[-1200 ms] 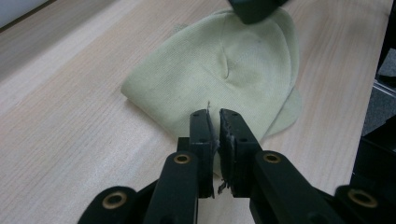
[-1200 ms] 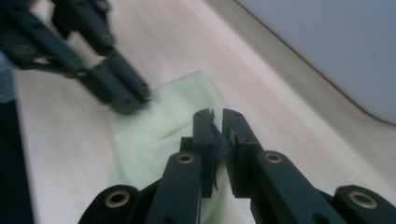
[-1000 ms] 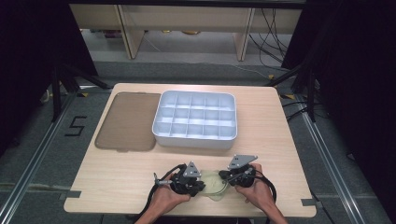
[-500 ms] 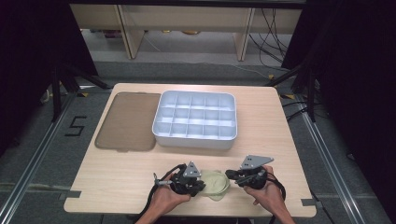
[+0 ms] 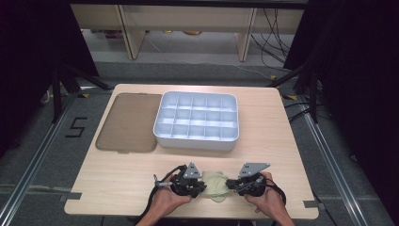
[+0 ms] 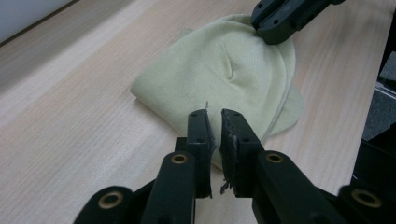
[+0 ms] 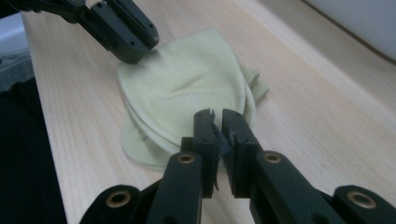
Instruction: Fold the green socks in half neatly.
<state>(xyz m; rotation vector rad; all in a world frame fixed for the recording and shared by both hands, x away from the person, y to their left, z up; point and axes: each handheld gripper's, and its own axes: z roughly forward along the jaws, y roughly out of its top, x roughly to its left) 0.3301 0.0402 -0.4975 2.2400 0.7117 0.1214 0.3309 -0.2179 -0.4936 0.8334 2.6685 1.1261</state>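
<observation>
High view puts the cloth (image 5: 215,185) at the near edge of the bench (image 5: 117,179), well short of the tray (image 5: 196,120), with the left gripper (image 5: 195,184) at its left side and the right gripper (image 5: 234,183) at its right. Both are about equally near, each touching or almost touching an opposite edge, so the cloth's width runs between the two sets of jaws.

Left gripper view shows the cloth (image 6: 224,84) straight ahead of that gripper (image 6: 214,130), its jaws nearly together with a thin gap; whether an edge of fabric is pinched in that gap I cannot tell. The right gripper (image 6: 275,23) presses at the cloth's far side.

Right gripper view mirrors this: the cloth (image 7: 187,93), folded in layers, lies ahead of the gripper (image 7: 215,128), jaws close together with something frayed between them, either cloth or worn pad. The left gripper (image 7: 133,46) sits on the far edge.

Any pull apart or lift would, I judge, depend on both holding opposite edges. Hidden: the cloth's underside, the fold count, and the contact points under the jaws.
</observation>
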